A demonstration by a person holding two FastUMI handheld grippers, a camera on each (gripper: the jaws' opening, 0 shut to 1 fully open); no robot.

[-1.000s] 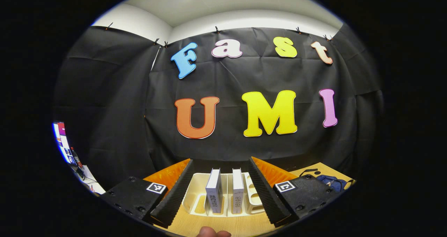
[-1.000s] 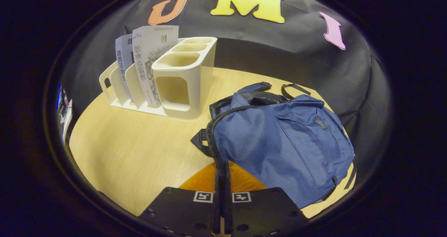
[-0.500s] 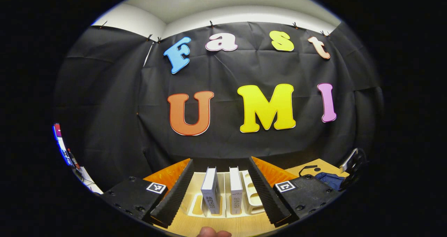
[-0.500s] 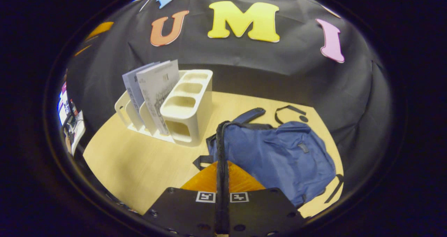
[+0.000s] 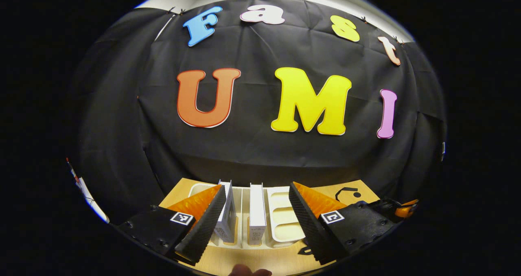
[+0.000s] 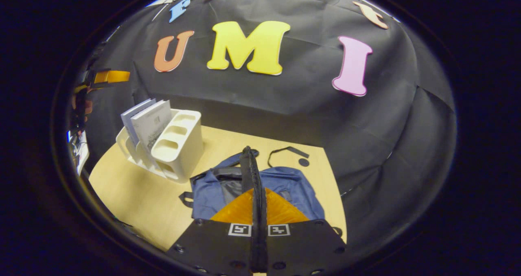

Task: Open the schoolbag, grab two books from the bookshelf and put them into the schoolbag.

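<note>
Left gripper [image 5: 257, 215] stood wide open in the left gripper view, its fingers spread either side of two books [image 5: 257, 215] standing upright in the cream bookshelf [image 5: 281, 221] on the wooden table [image 5: 268, 260]; neither finger clearly touched a book. Right gripper [image 6: 258, 194], in the right gripper view, had its fingers pressed together with nothing between them, above the blue schoolbag [image 6: 295, 192] lying on the table just beside the bookshelf [image 6: 179, 145], where both books [image 6: 148, 123] leaned
</note>
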